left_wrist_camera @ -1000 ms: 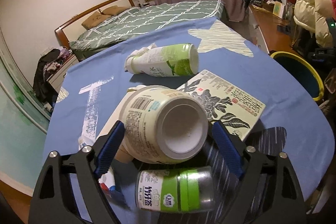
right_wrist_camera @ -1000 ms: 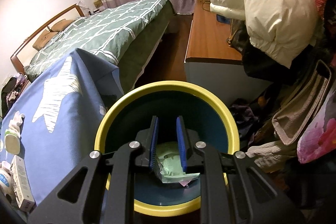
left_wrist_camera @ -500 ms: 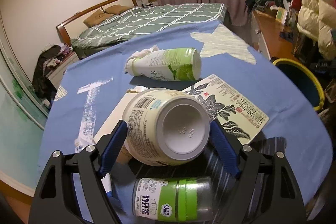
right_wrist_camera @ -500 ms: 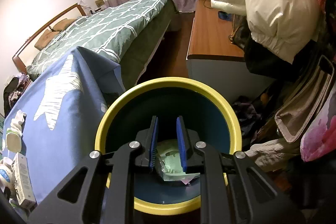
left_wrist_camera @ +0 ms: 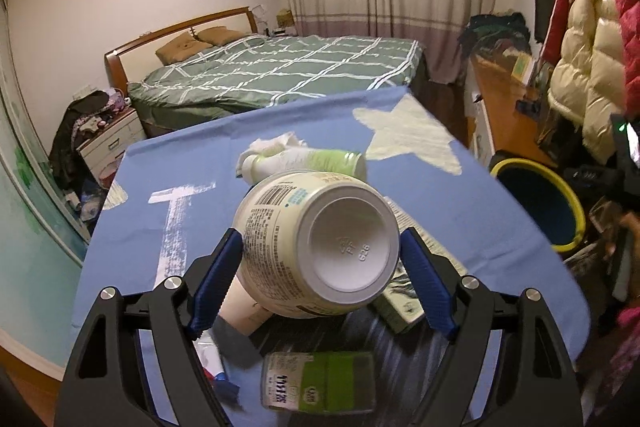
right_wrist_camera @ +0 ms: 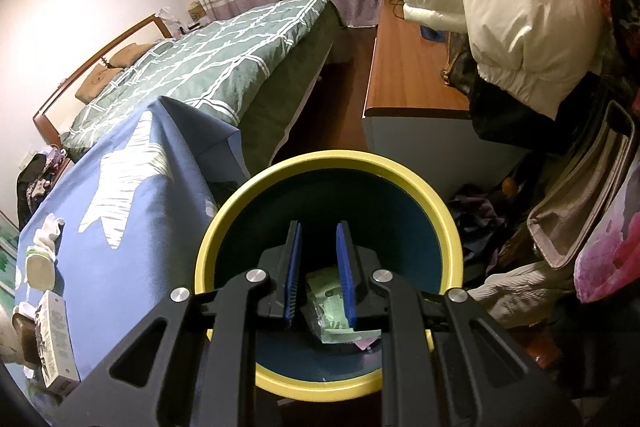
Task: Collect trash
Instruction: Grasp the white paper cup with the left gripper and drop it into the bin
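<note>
My left gripper's cup (left_wrist_camera: pixel 318 247) hides much of the printed box (left_wrist_camera: pixel 404 303) behind it, the small bottle's (left_wrist_camera: pixel 318 381) label is blurred, and my right gripper's fingers (right_wrist_camera: pixel 292 277) cover part of the wrappers (right_wrist_camera: pixel 326 311) in the bin (right_wrist_camera: pixel 240 211).

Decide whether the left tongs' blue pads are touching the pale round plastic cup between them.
Touching. The left wrist view shows the left tongs with both blue pads pressed against the sides of the pale round plastic cup, which hangs lifted above the blue tablecloth.

My left gripper (left_wrist_camera: pixel 320 267) has blue pads (left_wrist_camera: pixel 214 287) around a cream bottle (left_wrist_camera: pixel 316 247) with a white bottom. Under it the cloth (left_wrist_camera: pixel 280 147) is blue with a white star. Below my right gripper (right_wrist_camera: pixel 319 275), the bin (right_wrist_camera: pixel 240 211) is yellow outside, dark blue inside.
</note>
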Tool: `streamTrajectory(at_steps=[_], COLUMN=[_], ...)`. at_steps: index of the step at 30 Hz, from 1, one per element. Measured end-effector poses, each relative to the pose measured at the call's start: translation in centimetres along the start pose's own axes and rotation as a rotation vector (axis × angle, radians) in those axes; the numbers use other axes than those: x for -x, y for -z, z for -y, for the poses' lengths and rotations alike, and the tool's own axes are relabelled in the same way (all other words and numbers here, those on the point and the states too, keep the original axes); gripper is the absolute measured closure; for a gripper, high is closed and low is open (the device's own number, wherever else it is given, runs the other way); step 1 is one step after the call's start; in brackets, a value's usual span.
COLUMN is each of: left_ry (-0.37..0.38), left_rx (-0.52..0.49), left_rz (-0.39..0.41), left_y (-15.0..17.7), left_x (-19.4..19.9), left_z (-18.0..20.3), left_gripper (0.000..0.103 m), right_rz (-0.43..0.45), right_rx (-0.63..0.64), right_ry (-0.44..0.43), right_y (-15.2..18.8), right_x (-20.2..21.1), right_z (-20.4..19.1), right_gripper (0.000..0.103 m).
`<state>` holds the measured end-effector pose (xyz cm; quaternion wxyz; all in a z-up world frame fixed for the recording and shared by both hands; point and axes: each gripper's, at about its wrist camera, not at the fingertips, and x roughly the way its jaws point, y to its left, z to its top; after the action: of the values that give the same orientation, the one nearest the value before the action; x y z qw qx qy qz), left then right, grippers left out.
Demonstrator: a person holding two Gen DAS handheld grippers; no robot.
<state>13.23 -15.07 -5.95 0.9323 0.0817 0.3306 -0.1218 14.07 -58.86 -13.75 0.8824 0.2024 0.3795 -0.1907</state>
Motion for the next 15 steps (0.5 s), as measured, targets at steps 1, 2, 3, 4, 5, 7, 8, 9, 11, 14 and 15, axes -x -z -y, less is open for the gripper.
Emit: streamTrajectory(at_steps=[1,2,3,4,5,7,8,9,11,14,15], left_ry=[0.012,0.022,0.03,0.039,0.045,0.06,0.07,0.08,0.106,0.149,0.162], left_rx=[0.001,0.001,0.001,-0.004,-0.01,-0.028,-0.038,-0.047,-0.065,-0.099,-0.113], left_rz=[0.004,0.008,0.01,0.013,0.016,0.017,0.016,0.015,0.011,0.005,0.001], left_y=[-0.2,-0.5,-0.7,-0.9,-1.2,-1.7,-2.0,-2.2,-2.8,-3.9,-4.3], left_x=[0.3,0.5,0.6,0.7,0.7,0.6,0.3,0.1,-0.5,-1.6,-2.1], left_z=[0.2,0.4,0.5,0.9,1.3,2.4,3.0,3.7,5.0,7.9,8.9], left_gripper=[0.023,0.023,0.023,0.023,0.023,0.023,0.023,0.023,0.023,0.023,0.023], right_rz=[0.0,0.001,0.003,0.004,0.005,0.008,0.009,0.011,0.012,0.015,0.018], right_rx=[0.0,0.0,0.0,-0.001,-0.001,-0.003,-0.004,-0.006,-0.008,-0.012,-0.015], right_ry=[-0.001,-0.001,-0.002,-0.004,-0.005,-0.008,-0.008,-0.008,-0.008,-0.004,0.003], right_y=[0.0,0.0,0.0,-0.1,0.0,0.0,0.0,0.1,0.1,0.2,0.3], right_x=[0.0,0.0,0.1,0.2,0.2,0.4,0.5,0.6,0.7,1.0,1.2], right_z=[0.1,0.1,0.2,0.4,0.5,0.8,0.9,1.1,1.6,2.5,3.0], right_gripper=[0.086,0.086,0.086,0.086,0.086,0.086,0.086,0.086,0.086,0.086,0.086])
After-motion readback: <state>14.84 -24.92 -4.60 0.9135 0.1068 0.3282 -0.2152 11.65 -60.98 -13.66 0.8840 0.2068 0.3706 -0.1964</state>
